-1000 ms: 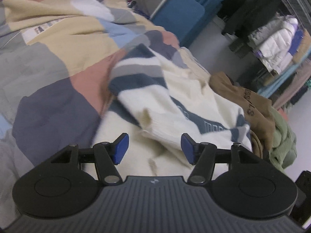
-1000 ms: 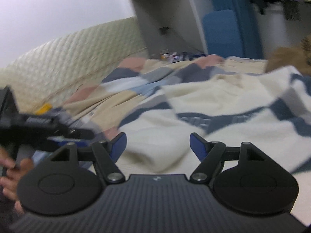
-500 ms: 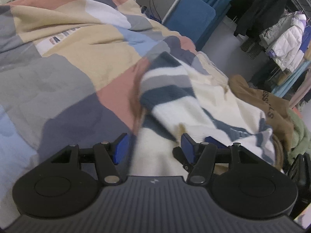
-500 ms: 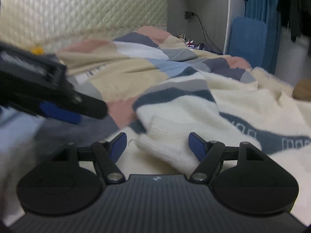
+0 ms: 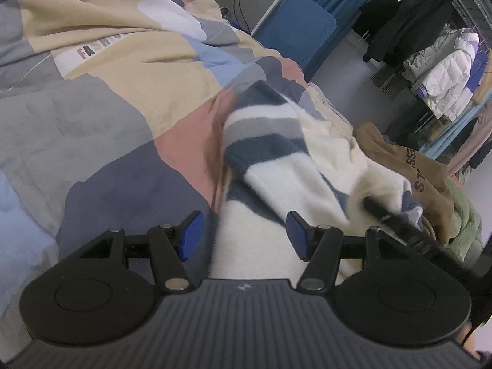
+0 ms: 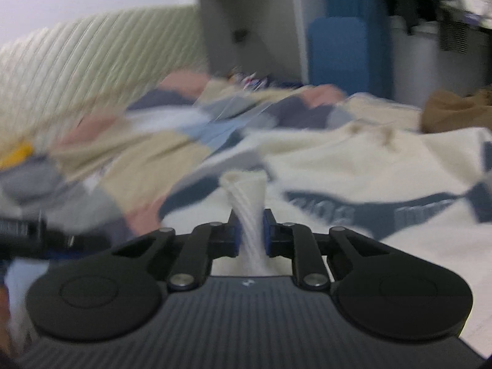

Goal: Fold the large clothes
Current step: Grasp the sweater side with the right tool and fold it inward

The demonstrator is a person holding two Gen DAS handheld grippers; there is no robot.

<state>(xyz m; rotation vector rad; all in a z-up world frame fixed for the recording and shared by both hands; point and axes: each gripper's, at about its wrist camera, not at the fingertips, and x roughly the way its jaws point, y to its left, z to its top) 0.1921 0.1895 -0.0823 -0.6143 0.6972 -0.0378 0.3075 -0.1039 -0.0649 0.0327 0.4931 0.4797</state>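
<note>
Blur is spread over the right wrist view | cream sweater point(image 5: 276, 181) is laid on patchwork quilt point(image 5: 107, 117) | right gripper point(image 6: 250, 233) just clamped on ribbed cuff point(image 6: 246, 200) | left gripper point(image 5: 243, 233) is held apart, empty, above sweater

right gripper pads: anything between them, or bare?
Not bare. In the right wrist view the right gripper has just closed on a bunched ribbed cuff of the cream striped sweater; the cuff fills the gap.
</note>
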